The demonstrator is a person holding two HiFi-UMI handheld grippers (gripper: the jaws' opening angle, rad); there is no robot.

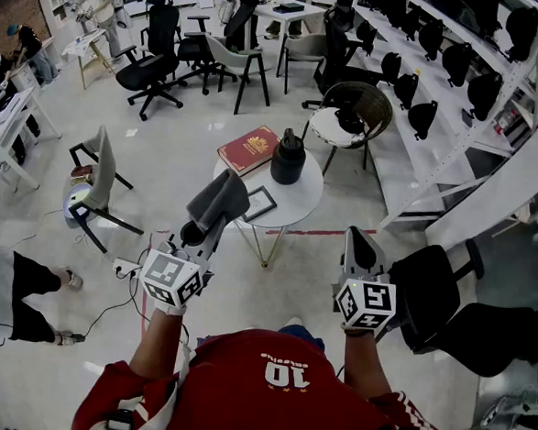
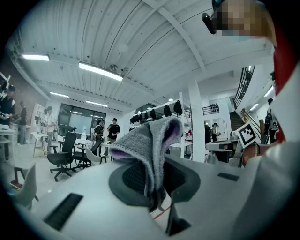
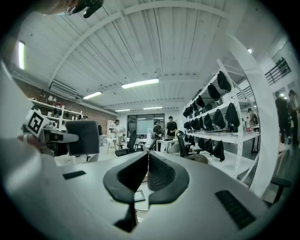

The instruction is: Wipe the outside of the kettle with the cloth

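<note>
**Cloth clamped in left tongs, kettle apart on the table**

The left tongs are closed on a grey cloth, which folds over and stands up above the jaws. In the head view the tongs and cloth are held over the floor, near the round white table's left edge. The right tongs have their jaws pressed together with nothing between them, and are raised just off the table's near right edge. The dark kettle stands upright near the far edge of the table, well apart from both tongs. A red book lies at the far left edge, just beside the kettle. A dark flat framed object lies towards the near left edge.
</note>
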